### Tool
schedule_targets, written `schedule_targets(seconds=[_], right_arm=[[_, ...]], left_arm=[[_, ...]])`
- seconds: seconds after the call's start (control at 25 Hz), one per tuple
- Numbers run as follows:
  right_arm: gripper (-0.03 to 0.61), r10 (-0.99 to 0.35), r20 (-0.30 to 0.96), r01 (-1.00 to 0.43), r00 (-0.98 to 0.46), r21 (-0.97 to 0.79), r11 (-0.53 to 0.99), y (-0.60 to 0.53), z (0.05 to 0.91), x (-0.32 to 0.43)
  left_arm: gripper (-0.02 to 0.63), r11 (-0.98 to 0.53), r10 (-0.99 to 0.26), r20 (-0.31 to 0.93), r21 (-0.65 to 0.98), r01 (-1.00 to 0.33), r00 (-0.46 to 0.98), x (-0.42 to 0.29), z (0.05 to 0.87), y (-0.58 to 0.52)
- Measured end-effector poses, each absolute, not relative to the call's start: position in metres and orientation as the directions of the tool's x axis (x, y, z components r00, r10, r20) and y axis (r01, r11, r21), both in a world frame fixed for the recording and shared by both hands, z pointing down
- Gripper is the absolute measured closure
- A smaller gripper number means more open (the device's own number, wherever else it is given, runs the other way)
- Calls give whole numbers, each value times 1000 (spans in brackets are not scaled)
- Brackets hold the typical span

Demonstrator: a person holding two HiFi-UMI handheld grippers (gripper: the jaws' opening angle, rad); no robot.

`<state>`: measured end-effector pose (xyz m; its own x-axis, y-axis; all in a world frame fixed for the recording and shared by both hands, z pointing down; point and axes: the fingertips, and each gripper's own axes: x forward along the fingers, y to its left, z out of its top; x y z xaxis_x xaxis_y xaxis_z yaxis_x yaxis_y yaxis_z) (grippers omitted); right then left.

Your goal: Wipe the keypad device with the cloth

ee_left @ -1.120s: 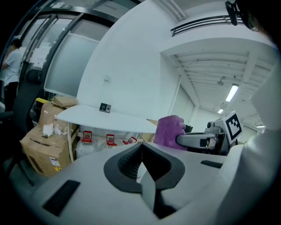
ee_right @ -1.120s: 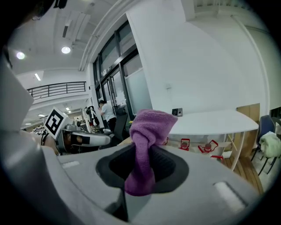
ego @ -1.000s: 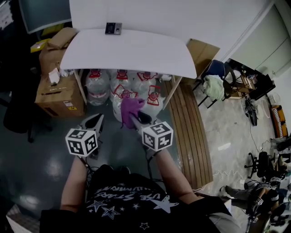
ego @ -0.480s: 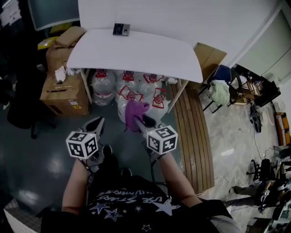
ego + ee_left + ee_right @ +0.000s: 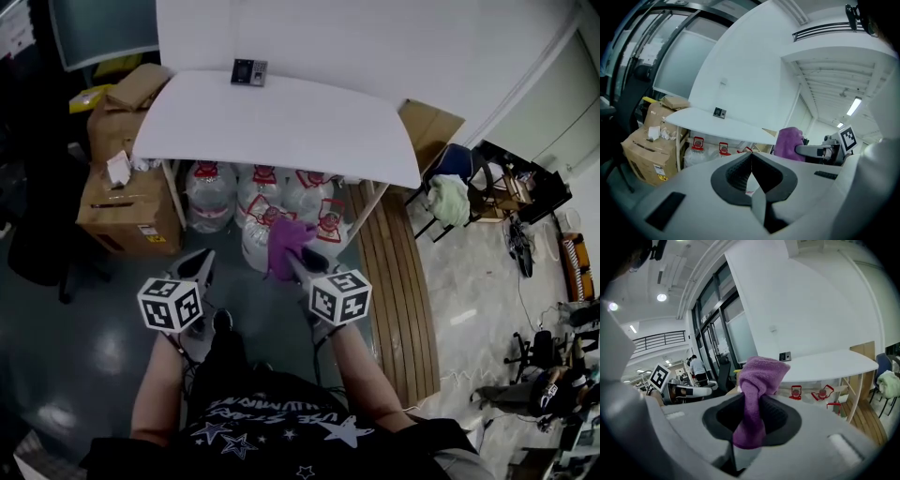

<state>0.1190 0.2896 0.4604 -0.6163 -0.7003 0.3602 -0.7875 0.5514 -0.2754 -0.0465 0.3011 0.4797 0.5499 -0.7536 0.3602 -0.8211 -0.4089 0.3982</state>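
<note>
Cloth (image 5: pixel 758 380) was clamped in the right hand-held gripper (image 5: pixel 754 416), the left hand-held gripper (image 5: pixel 751 164) closed empty; the keypad device (image 5: pixel 248 71) was spotted well ahead, at the worktop's (image 5: pixel 281 127) far edge.

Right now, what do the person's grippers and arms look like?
The left gripper and right gripper match: pale grey shells, black ribbed pads inside the jaws, and a white cube with black square markers on each. The person wears a black top printed with white stars and lettering; the forearms are bare.
</note>
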Motion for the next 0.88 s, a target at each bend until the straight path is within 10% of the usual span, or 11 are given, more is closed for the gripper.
schedule_targets(seconds=[0.88], right_arm=[[486,-737,398,-837,-547,-277,472,91,465,28]], left_arm=[[604,-421,-727,366,430,-798,581,-155,481,96]])
